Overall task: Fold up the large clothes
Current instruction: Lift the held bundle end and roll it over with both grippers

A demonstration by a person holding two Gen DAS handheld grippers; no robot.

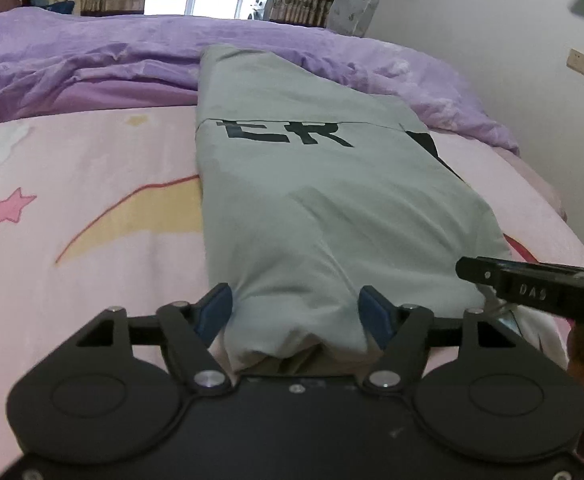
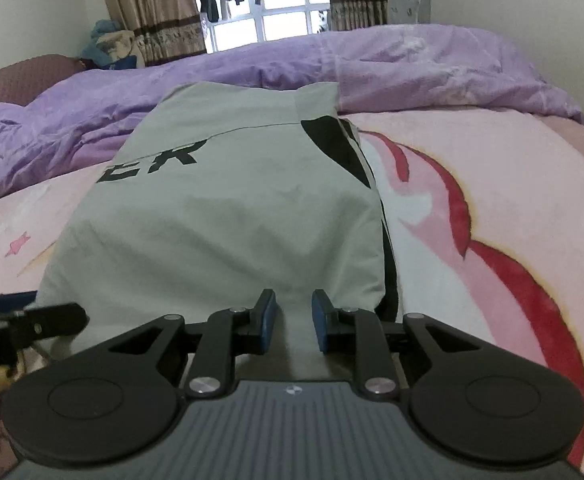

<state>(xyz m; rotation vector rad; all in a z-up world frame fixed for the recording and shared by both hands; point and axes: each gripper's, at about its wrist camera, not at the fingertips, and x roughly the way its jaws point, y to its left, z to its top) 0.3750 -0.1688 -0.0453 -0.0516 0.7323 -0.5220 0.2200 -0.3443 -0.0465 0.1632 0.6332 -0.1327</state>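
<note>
The grey garment lies lengthwise down the middle of the bed, folded into a long narrow strip, its far end resting up on the rumpled purple duvet and its near end gathered at the two grippers. Black letters (an "ER" is all that shows) run across it about halfway up, beside a black panel at its right edge.

The left gripper has its blue pads set wide, with the near left corner of the cloth bunched between them; the fabric fills the gap, though whether the pads actually press on it I cannot tell. The right gripper stands narrow, its pads close on either side of a ridge of the near edge towards the right corner, and whether they pinch it I cannot tell either.

Under the garment is a pink blanket printed with a pink star, a yellow arc and red curves. Beyond the duvet, patterned curtains frame a barred window with laundry hanging outside it.
</note>
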